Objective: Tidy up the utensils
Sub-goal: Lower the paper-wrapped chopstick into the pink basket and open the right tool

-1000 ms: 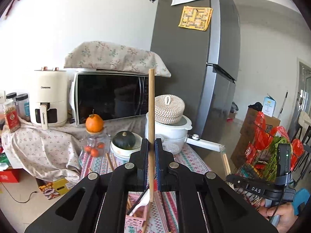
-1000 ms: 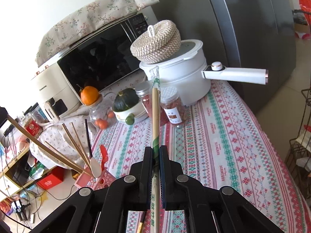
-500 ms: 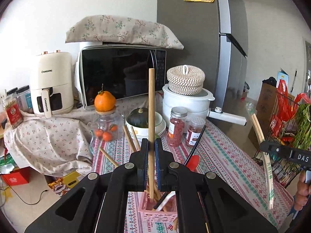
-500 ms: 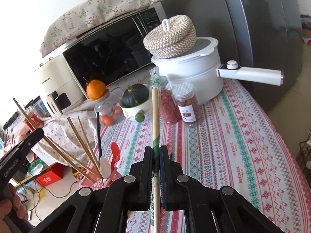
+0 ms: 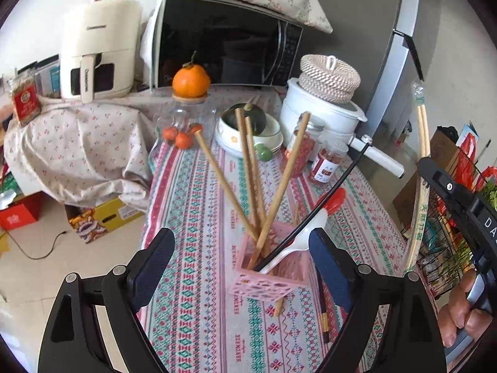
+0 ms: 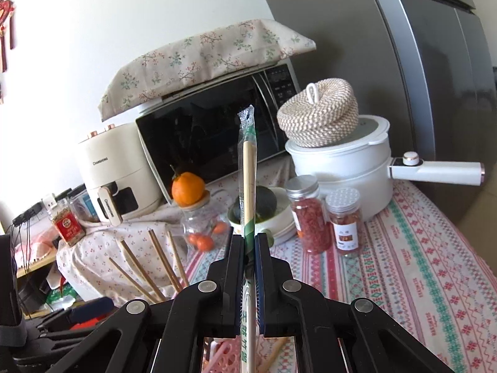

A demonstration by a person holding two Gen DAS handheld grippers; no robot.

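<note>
left gripper (image 5: 240,248) spread above pink holder (image 5: 268,275) | right gripper (image 6: 249,248) pinching wrapped chopsticks (image 6: 248,180)

Your left gripper (image 5: 240,267) and right gripper (image 6: 249,275) are matte black with silver screws and navy-padded fingers (image 5: 153,258); bare-skinned hand (image 5: 462,310) on the right one.

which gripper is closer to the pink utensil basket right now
Left. The left gripper hangs open right over the pink basket, its fingers on either side of it. The right gripper, shut on wrapped chopsticks, is held off to the basket's right.
</note>
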